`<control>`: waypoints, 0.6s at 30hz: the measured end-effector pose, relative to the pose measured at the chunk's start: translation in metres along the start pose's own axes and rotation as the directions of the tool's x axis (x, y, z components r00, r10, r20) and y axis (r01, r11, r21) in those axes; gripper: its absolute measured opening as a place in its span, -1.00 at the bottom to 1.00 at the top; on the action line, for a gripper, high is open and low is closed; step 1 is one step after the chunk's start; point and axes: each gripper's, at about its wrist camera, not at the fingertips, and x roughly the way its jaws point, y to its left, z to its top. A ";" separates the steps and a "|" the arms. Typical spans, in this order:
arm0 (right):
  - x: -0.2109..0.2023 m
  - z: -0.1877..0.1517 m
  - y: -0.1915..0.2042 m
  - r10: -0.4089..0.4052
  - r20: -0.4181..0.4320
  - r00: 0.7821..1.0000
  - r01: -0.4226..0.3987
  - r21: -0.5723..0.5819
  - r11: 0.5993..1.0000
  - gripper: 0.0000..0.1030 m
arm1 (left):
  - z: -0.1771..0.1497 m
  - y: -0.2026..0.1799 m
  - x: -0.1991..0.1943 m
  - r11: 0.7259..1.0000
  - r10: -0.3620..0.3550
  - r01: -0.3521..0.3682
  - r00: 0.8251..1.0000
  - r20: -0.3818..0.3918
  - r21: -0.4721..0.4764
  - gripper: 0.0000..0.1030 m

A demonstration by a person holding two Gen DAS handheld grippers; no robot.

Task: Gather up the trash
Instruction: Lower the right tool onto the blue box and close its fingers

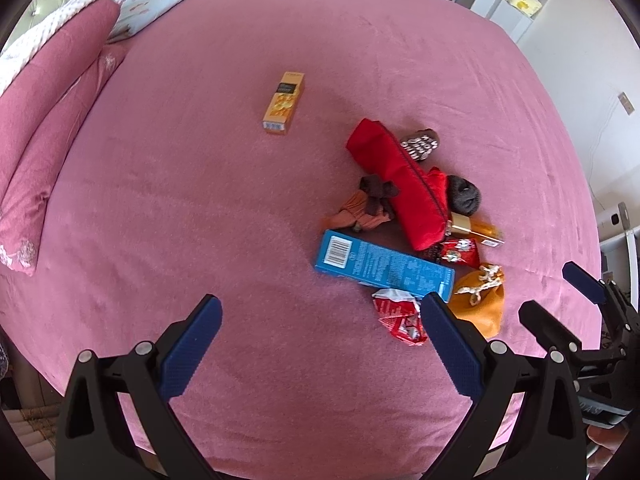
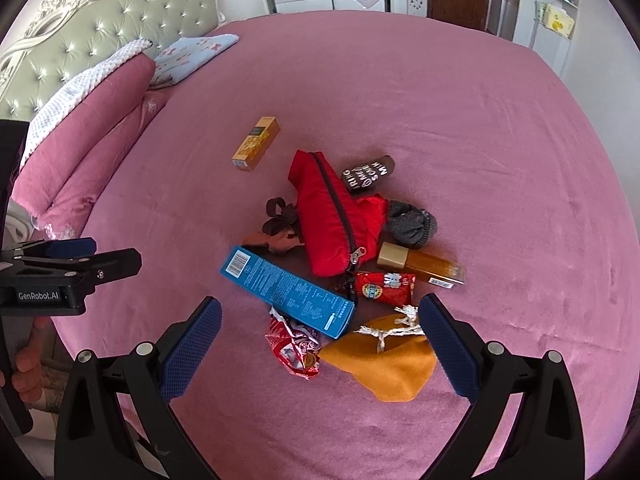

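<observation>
A pile of items lies on the pink bed [image 1: 240, 200] [image 2: 480, 140]: a blue box [image 1: 384, 268] [image 2: 288, 284], a crumpled red wrapper [image 1: 400, 314] [image 2: 294, 346], a red snack packet [image 1: 460, 252] [image 2: 386, 286], an orange drawstring pouch [image 1: 482, 308] [image 2: 384, 364] and a red zip pouch [image 1: 400, 184] [image 2: 332, 216]. An orange box [image 1: 282, 102] [image 2: 256, 144] lies apart, farther back. My left gripper [image 1: 320, 344] [image 2: 116, 252] hovers open, left of the pile. Over the wrapper and orange pouch, my right gripper [image 2: 320, 348] [image 1: 544, 289] is open and holds nothing.
An amber bottle [image 2: 424, 264] with a gold cap, a grey knit item [image 2: 412, 224], a lettered brown sock [image 2: 368, 172] and brown-orange cloth [image 2: 280, 228] sit in the pile. Pillows [image 2: 80, 128] and a tufted headboard [image 2: 100, 24] are at back left. A hand [image 2: 28, 364] holds the left gripper.
</observation>
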 end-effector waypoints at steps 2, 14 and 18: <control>0.015 0.003 0.006 0.018 -0.021 1.000 -0.019 -0.037 0.999 0.84 | 0.001 0.010 0.009 1.000 0.003 -0.003 1.000 -0.015 -0.024 0.92; 0.106 0.019 0.040 0.106 -0.135 0.985 -0.140 -0.277 0.951 0.70 | 0.010 0.042 0.061 0.996 0.013 -0.019 0.997 -0.072 -0.085 0.92; 0.136 0.020 0.053 0.103 -0.189 0.976 -0.168 -0.365 0.916 0.55 | 0.010 0.047 0.080 0.996 0.008 -0.017 0.994 -0.106 -0.084 0.92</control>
